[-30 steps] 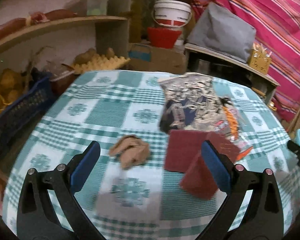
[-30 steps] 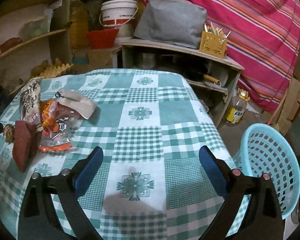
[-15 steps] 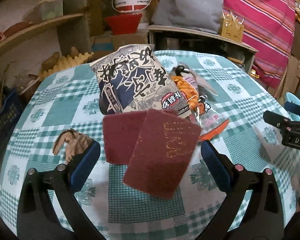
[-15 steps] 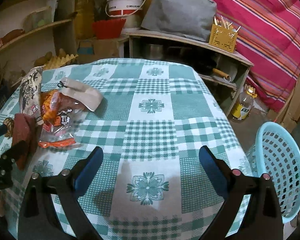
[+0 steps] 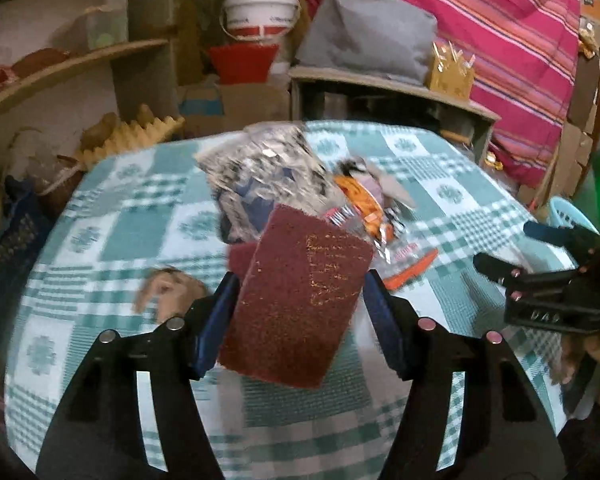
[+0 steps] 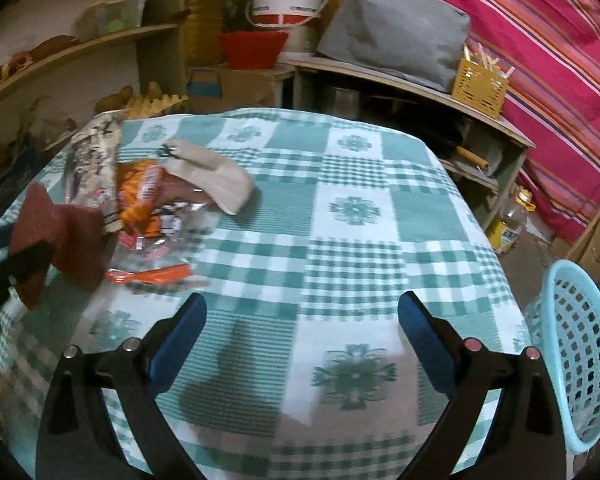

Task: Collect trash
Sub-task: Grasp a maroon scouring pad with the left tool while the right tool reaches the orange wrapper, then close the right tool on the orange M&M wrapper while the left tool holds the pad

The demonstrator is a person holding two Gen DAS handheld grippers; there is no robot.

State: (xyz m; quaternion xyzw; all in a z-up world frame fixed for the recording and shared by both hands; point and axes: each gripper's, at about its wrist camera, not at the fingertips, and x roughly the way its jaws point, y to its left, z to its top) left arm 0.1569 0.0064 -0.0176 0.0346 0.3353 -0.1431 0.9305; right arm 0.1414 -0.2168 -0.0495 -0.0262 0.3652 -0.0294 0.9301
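Left wrist view: the left gripper (image 5: 300,304) points down at a table covered in a green checked cloth (image 5: 112,240). Its blue-padded jaws are closing around a dark red scouring pad (image 5: 300,300), which sits between them with its left edge against the left pad; whether the right pad touches yet is unclear through the blur. A second red pad (image 5: 240,256) peeks out just behind. Beyond the fingers lie a crinkled black-and-white snack bag (image 5: 268,172) and an orange wrapper (image 5: 364,204); a crumpled brown scrap (image 5: 168,292) lies left of the jaws. The pad is probably taken first because it lies nearest.

Right wrist view: the right gripper (image 6: 300,340) hovers over bare cloth, jaws wide apart and holding nothing. The litter pile is ahead to its left, including a beige pouch (image 6: 212,176). A light blue basket (image 6: 580,352) stands off the table edge to its right, likely the place for the trash
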